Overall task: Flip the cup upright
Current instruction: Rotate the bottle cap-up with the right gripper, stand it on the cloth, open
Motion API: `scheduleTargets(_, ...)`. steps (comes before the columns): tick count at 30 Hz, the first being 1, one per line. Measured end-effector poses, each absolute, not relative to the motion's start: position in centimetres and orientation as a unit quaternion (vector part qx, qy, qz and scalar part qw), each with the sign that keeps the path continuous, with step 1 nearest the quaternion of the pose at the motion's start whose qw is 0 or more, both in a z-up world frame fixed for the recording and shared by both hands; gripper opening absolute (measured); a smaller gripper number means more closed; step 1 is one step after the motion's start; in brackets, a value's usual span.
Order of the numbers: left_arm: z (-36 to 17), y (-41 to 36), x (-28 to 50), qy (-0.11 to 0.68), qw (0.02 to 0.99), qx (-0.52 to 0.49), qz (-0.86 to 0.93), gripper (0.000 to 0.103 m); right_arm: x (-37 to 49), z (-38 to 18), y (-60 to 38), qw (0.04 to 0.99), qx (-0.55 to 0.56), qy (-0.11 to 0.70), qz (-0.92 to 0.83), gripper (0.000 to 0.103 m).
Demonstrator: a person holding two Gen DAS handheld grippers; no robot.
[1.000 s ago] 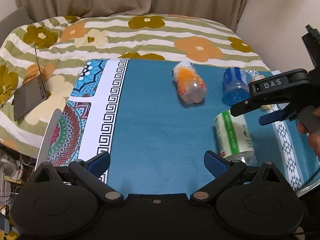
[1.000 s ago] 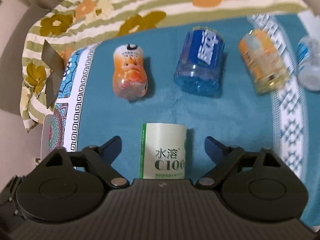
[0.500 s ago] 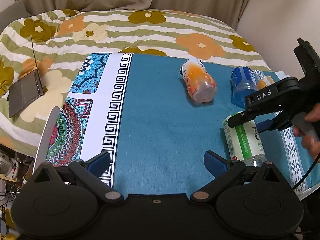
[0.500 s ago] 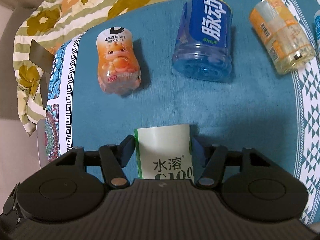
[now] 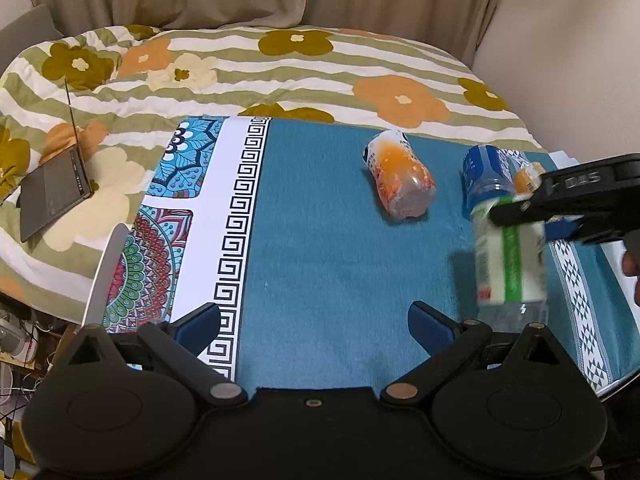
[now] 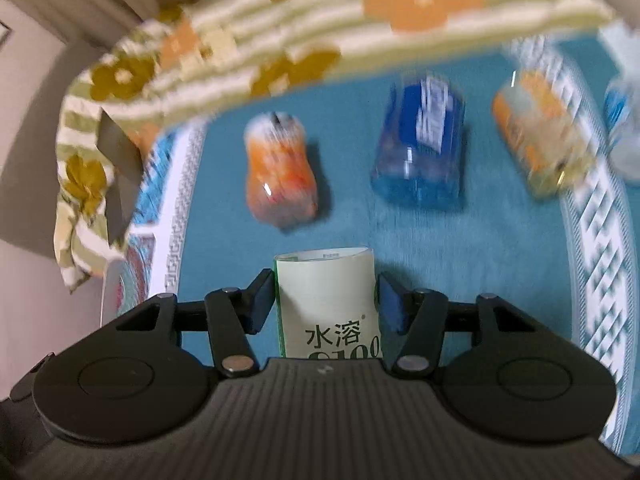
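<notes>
Blue pads of the right gripper (image 6: 326, 300) press against both sides of a white cup with a green stripe (image 6: 328, 304), its jaws closed in to the cup's width and clamped on it. From the left wrist view that same cup (image 5: 510, 256) hangs blurred above the teal mat (image 5: 320, 240), roughly upright with a slight lean, its clear end lowest, and a dark shadow lies on the mat to its left. The right gripper's black body crosses over the cup's upper part, and a bit of a person's hand (image 5: 632, 268) shows at the frame's right edge.

Over on the other side, the left gripper (image 5: 314, 322) has its jaws spread wide with nothing between them, only bare teal mat; it touches nothing and sits well apart from the cup.

Three more containers lie on their sides further back on the mat: an orange bottle (image 6: 280, 172), a blue bottle (image 6: 420, 148) and a yellow-orange bottle (image 6: 540, 140), all apart from the gripped cup. The right wrist view is smeared, so their labels cannot be read. The mat rests on a floral striped blanket (image 5: 240, 64), and a small laptop (image 5: 52, 192) lies open at the blanket's left
</notes>
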State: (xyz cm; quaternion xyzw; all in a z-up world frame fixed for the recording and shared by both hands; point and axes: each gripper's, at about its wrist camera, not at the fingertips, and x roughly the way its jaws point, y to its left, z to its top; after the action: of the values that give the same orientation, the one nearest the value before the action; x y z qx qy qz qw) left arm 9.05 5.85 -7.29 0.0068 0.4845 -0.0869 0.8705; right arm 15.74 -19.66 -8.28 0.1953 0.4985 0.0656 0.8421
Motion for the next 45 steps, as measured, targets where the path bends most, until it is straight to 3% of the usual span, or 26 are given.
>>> scheduleTargets(7, -7.3, 5.8, 8.7, 0.482, 0.872, 0.014, -0.086, 0.101, 11.4, -8.3, -18.8, 0.934, 0.169, 0.312, 0.042, 0.071)
scheduleTargets(15, -8.7, 6.0, 7.8, 0.486, 0.869, 0.036, -0.088, 0.101, 10.3, -12.1, -17.5, 0.964, 0.137, 0.228, 0.012, 0.072)
scheduleTargets(24, -9.3, 6.2, 7.2, 0.484, 0.87, 0.045, -0.088, 0.101, 9.6, -13.7, -16.1, 0.973, 0.092, 0.213, 0.019, 0.073)
scheduleTargets(45, -8.6, 4.9, 7.1, 0.485, 0.869, 0.026, -0.097, 0.101, 6.7, -12.8, -15.4, 0.962, 0.057, 0.266, 0.038, 0.077)
